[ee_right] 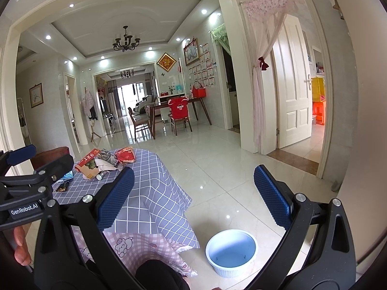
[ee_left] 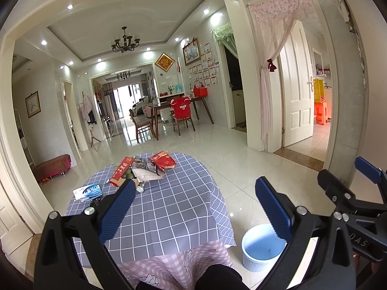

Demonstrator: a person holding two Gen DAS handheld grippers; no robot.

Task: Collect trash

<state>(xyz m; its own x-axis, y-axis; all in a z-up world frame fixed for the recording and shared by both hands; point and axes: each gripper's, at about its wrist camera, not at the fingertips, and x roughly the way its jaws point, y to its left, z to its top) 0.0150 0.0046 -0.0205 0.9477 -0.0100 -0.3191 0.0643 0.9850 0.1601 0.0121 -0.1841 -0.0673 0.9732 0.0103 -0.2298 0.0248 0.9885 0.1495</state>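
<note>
Wide open, nothing between the blue pads: left gripper, filling the lower part of the left wrist view above the near half of the round table draped in a grey checked cloth. Bare cloth from the table's near edge to the trash pile at centre frame toward the far rim: a red packet, a long red box, crumpled paper wrappers. Just left of the pile, near the left rim, a blue-and-white carton. Likewise spread and empty: right gripper, over open tiled floor at the table's right edge. Lower right of both views, on the floor just beside the hanging cloth: a pale blue bin, mouth up, nothing visible inside. Pink checked fabric at bottom centre. Beyond the table, clear glossy floor as far as a dining table with chairs at mid frame; an open white door at the right.
</note>
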